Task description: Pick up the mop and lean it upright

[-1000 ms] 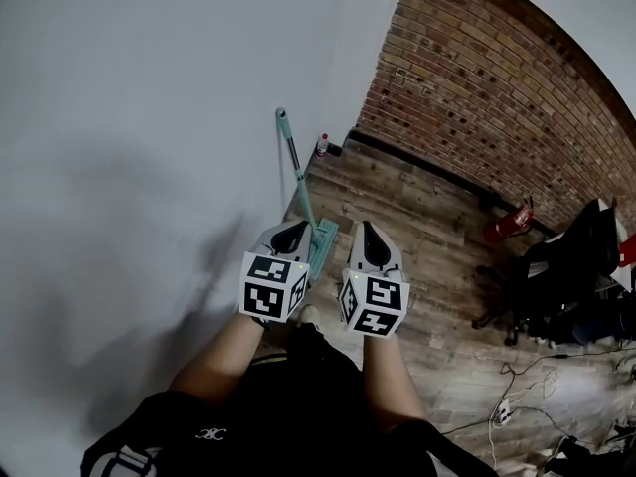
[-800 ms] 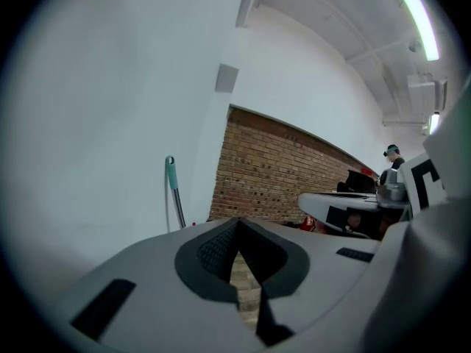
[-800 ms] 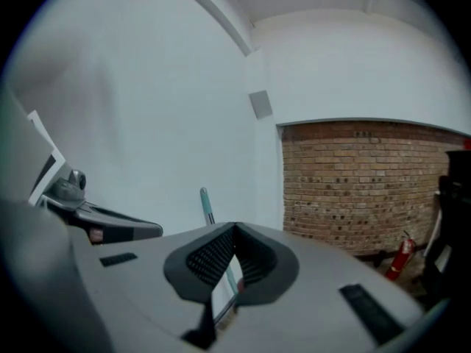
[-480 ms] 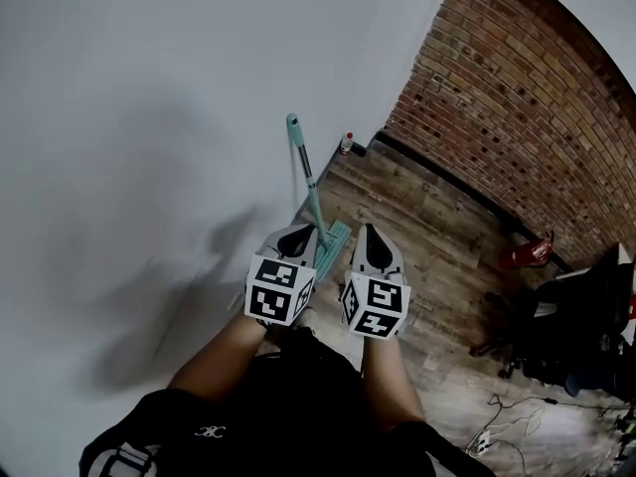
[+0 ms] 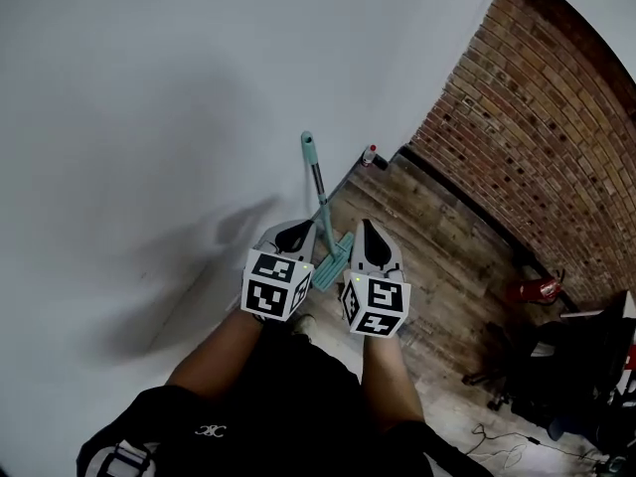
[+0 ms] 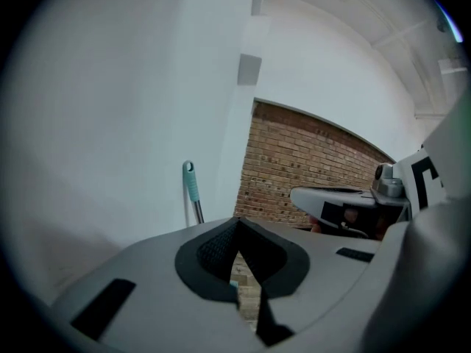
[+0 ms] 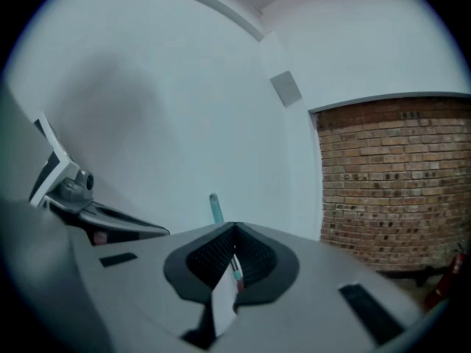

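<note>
The mop (image 5: 320,197) leans upright against the white wall. Its teal grip (image 5: 308,144) is at the top and its teal head (image 5: 336,256) rests on the wooden floor. My left gripper (image 5: 297,227) and right gripper (image 5: 369,226) hang side by side just short of the mop head, both shut and holding nothing. In the left gripper view the mop (image 6: 191,191) rises beyond the closed tips of the left gripper (image 6: 237,223), with the right gripper (image 6: 346,201) alongside. In the right gripper view the mop (image 7: 215,207) shows just above the shut right gripper (image 7: 234,231).
A brick wall (image 5: 537,117) meets the white wall at a corner, where a small bottle (image 5: 370,154) stands. On the wooden floor (image 5: 437,227) to the right are a red fire extinguisher (image 5: 538,288), a dark chair (image 5: 566,366) and cables (image 5: 497,455).
The view has swung left toward the white wall, and the brick wall has slid right. Both grippers stay shut side by side. The mop keeps leaning on the wall.
</note>
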{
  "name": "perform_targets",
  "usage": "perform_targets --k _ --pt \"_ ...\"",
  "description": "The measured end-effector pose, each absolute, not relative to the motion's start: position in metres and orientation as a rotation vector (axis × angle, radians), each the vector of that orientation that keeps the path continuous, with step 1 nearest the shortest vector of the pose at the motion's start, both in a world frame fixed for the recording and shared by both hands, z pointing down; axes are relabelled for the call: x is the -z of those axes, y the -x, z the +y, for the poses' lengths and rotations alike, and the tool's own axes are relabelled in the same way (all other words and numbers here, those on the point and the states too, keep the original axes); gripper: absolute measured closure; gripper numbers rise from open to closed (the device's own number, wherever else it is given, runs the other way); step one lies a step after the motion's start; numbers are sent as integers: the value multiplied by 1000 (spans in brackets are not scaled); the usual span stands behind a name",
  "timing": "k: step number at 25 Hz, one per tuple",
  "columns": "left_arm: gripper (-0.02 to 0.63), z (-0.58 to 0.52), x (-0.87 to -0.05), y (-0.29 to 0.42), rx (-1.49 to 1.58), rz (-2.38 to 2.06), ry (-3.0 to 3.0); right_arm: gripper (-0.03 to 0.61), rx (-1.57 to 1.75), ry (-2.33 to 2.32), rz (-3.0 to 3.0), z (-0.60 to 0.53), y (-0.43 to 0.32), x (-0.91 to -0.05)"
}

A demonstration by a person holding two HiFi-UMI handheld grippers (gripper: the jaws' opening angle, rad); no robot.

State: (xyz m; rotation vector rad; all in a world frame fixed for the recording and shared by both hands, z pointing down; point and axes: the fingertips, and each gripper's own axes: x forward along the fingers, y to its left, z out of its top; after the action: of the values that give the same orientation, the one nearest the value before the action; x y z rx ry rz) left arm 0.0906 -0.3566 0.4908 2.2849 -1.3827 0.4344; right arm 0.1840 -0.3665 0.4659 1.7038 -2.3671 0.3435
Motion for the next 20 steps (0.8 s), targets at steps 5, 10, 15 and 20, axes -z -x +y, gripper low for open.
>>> perform_targets --k 5,10,15,20 --pt "618 -378 -490 -73 -444 -1427 -2252 565 -330 -1612 -2397 -389 -163 -474" --pt "618 -398 -491 -58 -448 -1452 -2230 479 -303 -1504 -2462 -418 -136 -478" --pt "618 -404 -492 -47 -394 -1426 -2210 433 -255 -1332 -2496 -451 -105 -501" --pt "618 -413 -492 -38 -393 -1455 -2205 419 -267 -1235 -2473 -493 -82 -523"
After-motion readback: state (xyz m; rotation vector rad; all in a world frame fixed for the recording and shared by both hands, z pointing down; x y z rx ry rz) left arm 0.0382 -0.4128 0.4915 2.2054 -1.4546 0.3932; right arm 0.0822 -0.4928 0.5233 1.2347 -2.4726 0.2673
